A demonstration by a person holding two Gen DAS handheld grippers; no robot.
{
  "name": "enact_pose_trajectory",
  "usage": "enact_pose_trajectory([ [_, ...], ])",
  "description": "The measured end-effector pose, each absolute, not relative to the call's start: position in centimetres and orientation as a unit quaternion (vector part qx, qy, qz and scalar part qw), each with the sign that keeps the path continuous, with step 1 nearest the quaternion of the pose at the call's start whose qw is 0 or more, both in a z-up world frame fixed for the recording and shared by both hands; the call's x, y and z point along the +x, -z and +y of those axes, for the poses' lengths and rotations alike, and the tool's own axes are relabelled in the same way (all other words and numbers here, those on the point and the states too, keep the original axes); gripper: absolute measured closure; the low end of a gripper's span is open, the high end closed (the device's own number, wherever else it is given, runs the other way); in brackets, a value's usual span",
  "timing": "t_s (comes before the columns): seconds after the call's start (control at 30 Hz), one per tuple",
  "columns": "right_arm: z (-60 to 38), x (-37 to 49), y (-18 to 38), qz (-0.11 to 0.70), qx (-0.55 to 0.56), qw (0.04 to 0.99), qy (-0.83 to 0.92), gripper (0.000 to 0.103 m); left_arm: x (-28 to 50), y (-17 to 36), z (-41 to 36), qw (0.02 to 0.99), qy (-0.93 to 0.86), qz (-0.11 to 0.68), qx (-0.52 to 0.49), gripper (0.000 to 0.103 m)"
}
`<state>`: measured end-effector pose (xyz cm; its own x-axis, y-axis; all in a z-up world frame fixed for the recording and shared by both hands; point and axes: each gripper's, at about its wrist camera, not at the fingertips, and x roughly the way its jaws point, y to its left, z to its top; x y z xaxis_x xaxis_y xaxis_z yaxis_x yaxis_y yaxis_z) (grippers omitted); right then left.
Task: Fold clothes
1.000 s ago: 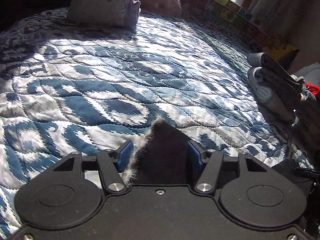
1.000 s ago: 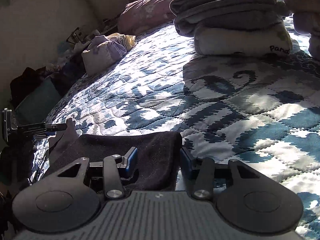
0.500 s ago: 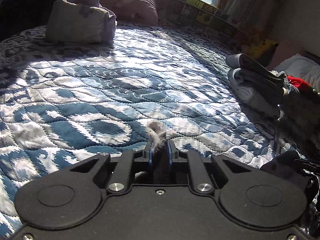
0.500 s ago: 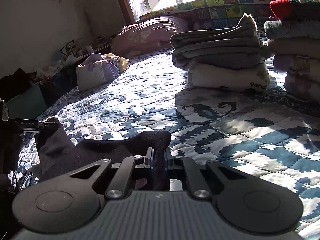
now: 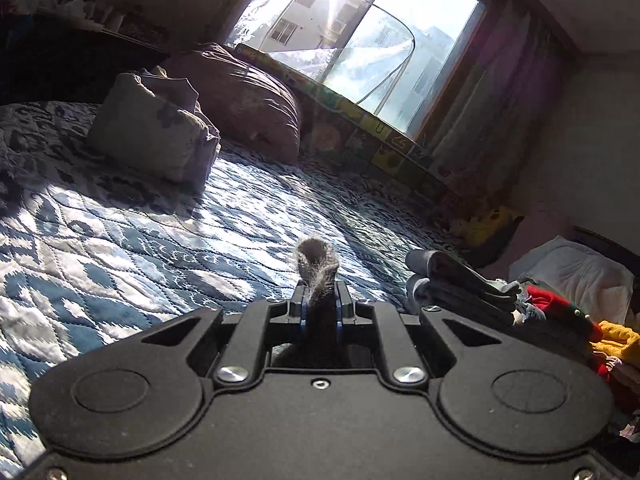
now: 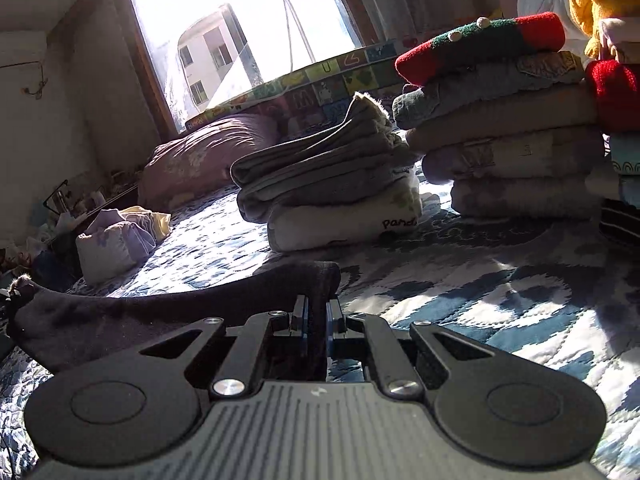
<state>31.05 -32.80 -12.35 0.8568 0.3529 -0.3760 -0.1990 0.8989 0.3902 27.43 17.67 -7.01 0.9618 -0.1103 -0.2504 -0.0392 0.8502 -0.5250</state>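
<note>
A dark fleece garment (image 6: 120,320) with a fuzzy grey lining hangs stretched between both grippers above the blue-and-white quilt (image 6: 500,308). My left gripper (image 5: 320,304) is shut on one corner of it; a fuzzy grey tuft of the garment (image 5: 316,262) sticks up past the fingers. My right gripper (image 6: 316,320) is shut on the other corner, and the cloth sags away to the left in the right wrist view. The rest of the garment is hidden under both grippers.
A stack of folded grey and white clothes (image 6: 332,192) sits just beyond the right gripper, with a taller stack (image 6: 508,128) topped by a red-and-green knit to its right. Pillows (image 5: 160,136) lie at the bed's head under the window (image 5: 360,48). Open quilt (image 5: 120,240) spreads ahead of the left gripper.
Both grippers were open around the cloth a second ago, then shut on it. Since then both have lifted and tilted up, raising the garment off the quilt.
</note>
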Motion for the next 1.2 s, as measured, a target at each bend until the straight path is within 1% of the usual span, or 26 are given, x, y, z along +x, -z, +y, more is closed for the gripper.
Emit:
enact_pose_trajectory([
  [0.07,-33.1,32.1,12.7,0.224,0.175,0.949,-0.137,0.094,28.7,7.9,17.7,0.946,0.017,0.132,-0.295,0.094],
  [0.2,-33.5,34.3,13.0,0.223,0.167,0.951,-0.132,0.094,31.3,8.7,16.3,0.957,0.013,0.150,-0.249,0.094],
  [0.33,-33.4,35.2,13.7,0.236,0.167,0.948,-0.130,0.094,33.3,9.7,16.8,0.956,0.005,0.161,-0.244,0.094],
  [0.53,-32.7,37.5,15.9,0.287,0.160,0.937,-0.116,0.094,35.4,11.3,17.2,0.953,-0.019,0.209,-0.220,0.093],
  [0.67,-32.5,37.7,16.4,0.309,0.159,0.932,-0.106,0.093,36.7,12.8,17.4,0.941,-0.035,0.259,-0.216,0.093],
  [0.7,-32.4,37.8,16.5,0.313,0.158,0.931,-0.104,0.092,37.1,13.1,17.5,0.934,-0.041,0.280,-0.219,0.091],
  [0.77,-32.3,37.8,16.6,0.317,0.156,0.931,-0.094,0.089,37.4,13.6,17.8,0.922,-0.068,0.313,-0.220,0.079],
  [0.8,-32.3,37.7,16.5,0.316,0.156,0.931,-0.092,0.086,37.2,13.7,18.0,0.920,-0.076,0.314,-0.223,0.070],
  [0.83,-32.5,37.8,16.4,0.315,0.158,0.932,-0.090,0.080,37.0,13.6,18.3,0.919,-0.079,0.311,-0.228,0.061],
  [0.9,-32.8,37.5,16.2,0.308,0.165,0.933,-0.087,0.072,36.2,13.0,18.7,0.920,-0.089,0.301,-0.233,0.053],
  [0.97,-33.3,37.0,16.0,0.298,0.177,0.934,-0.084,0.068,35.3,12.3,19.2,0.922,-0.099,0.290,-0.239,0.053],
  [1.1,-34.5,35.8,15.4,0.273,0.199,0.939,-0.066,0.067,32.9,11.1,20.4,0.918,-0.108,0.275,-0.263,0.052],
  [1.17,-35.2,34.7,15.2,0.263,0.219,0.938,-0.054,0.065,31.4,10.7,21.0,0.913,-0.116,0.275,-0.279,0.052],
  [1.2,-35.6,34.0,15.1,0.263,0.230,0.936,-0.049,0.063,30.6,10.6,21.2,0.909,-0.119,0.275,-0.291,0.051],
])
